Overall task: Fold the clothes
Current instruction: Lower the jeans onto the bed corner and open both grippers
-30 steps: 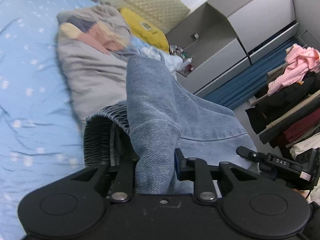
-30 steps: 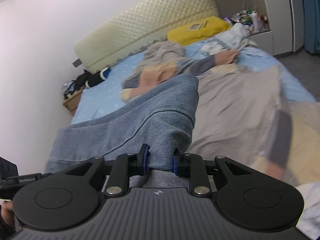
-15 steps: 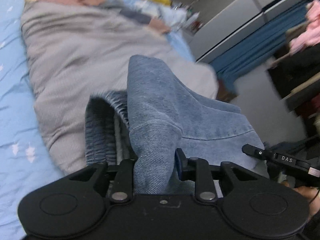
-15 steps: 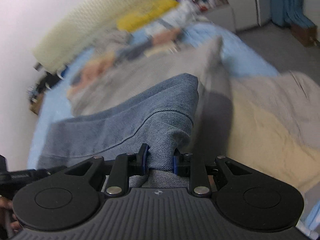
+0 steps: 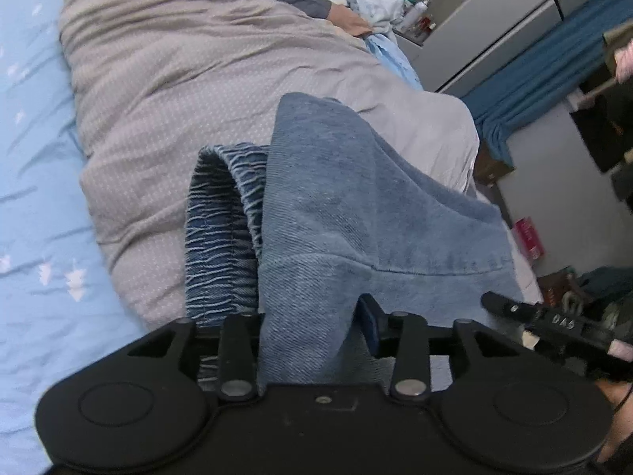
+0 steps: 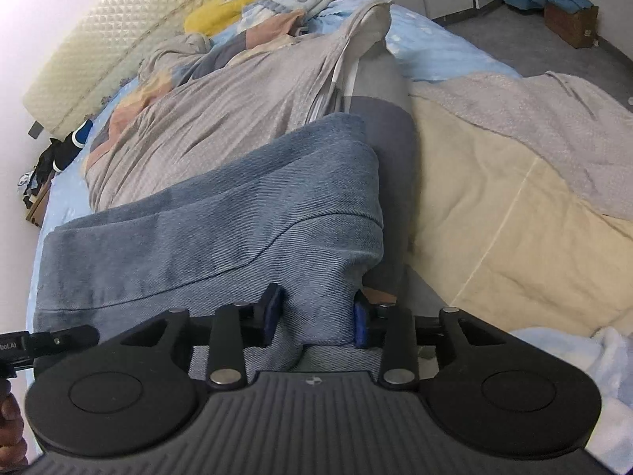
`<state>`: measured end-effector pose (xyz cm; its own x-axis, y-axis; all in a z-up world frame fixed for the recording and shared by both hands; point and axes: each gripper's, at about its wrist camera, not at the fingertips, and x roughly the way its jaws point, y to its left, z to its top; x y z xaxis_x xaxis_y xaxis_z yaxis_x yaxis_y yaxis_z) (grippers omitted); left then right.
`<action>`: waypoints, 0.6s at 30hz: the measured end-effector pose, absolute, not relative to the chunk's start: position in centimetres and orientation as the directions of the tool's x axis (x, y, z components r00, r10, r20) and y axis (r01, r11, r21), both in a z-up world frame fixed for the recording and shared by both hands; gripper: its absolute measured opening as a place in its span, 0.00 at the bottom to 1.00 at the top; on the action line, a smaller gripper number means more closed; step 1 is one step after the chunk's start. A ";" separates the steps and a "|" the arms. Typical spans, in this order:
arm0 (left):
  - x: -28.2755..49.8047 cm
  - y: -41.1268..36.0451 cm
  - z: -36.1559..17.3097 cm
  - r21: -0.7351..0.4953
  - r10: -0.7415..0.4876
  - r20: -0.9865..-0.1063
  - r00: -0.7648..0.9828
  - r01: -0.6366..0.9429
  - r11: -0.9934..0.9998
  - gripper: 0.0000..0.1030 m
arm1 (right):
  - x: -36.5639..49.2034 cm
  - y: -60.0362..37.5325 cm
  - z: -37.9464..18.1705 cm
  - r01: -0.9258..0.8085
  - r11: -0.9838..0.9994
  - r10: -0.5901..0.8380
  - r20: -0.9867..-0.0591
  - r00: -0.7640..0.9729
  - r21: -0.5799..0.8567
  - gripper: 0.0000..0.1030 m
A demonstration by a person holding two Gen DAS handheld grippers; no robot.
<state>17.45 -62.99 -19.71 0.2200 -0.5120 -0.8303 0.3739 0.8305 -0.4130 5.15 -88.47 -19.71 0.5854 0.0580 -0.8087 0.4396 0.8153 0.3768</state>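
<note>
- My left gripper (image 5: 312, 328) points down over the bed, its jaws opening, with a bunched fold of the blue denim garment (image 5: 356, 213) standing between them; the blue pad on one side has come clear of the cloth, the other pad is hidden behind it.
- Just outside that fold, beside my left jaws, the garment's gathered elastic waistband (image 5: 225, 229) hangs in a ridged loop.
- My right gripper (image 6: 316, 320) likewise has its jaws opening, the same denim garment (image 6: 221, 233) between them; both blue pads show at the sides of the fold, with little or no press on it.
- The denim runs from my right jaws across to my left jaws, draped over the grey quilt (image 5: 190, 91) that lies ahead of both.
- Beyond my right jaws a beige blanket (image 6: 494, 198) spreads beside the quilt.
- Far ahead of the jaws, a yellow pillow (image 6: 233, 4) rests against the quilted headboard (image 6: 103, 39) on the light blue sheet (image 5: 35, 206).
</note>
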 end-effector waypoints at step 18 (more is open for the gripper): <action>11.9 -52.1 -5.6 -0.268 -0.471 -0.726 0.501 0.424 0.865 0.63 | 3.8 -81.3 -9.7 0.328 0.899 -0.033 -0.703 0.710 0.289 0.48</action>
